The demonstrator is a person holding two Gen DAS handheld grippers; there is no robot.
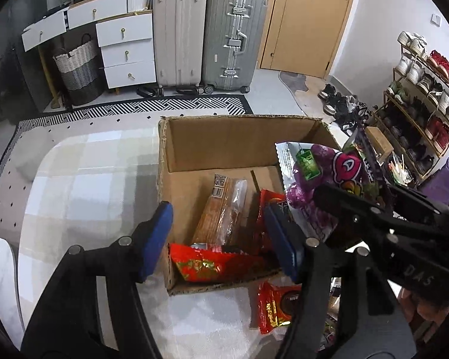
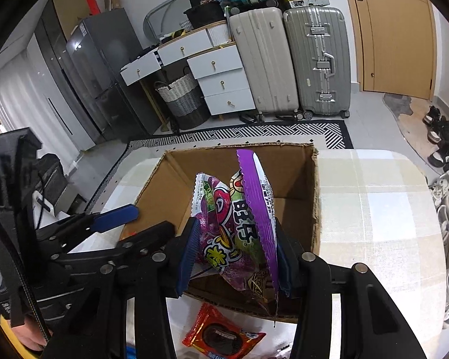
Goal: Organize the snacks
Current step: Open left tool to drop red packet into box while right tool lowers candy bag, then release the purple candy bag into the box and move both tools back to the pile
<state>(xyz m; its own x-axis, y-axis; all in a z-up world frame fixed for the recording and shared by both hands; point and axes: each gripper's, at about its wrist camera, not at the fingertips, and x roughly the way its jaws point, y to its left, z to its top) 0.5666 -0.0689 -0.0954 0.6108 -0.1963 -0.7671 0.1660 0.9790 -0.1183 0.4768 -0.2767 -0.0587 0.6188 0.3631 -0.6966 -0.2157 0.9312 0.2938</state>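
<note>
An open cardboard box (image 1: 182,143) (image 2: 284,161) stands on the checked tablecloth. Inside lie a clear-wrapped cracker pack (image 1: 221,209), a red snack bag (image 1: 206,264) and another red packet (image 1: 269,206). My right gripper (image 2: 235,257) is shut on a purple candy bag (image 2: 239,224) and holds it upright over the box's near edge; the bag shows in the left wrist view (image 1: 323,176) too. My left gripper (image 1: 217,239) is open and empty, its blue pads astride the box's near left corner. A red pie packet (image 1: 277,305) (image 2: 221,333) lies on the cloth before the box.
The tablecloth (image 1: 83,179) (image 2: 374,209) extends left and right of the box. Beyond the table are suitcases (image 1: 206,33), a white drawer unit (image 1: 125,51), a woven basket (image 1: 77,68), a door (image 1: 308,21) and a shoe rack (image 1: 416,95).
</note>
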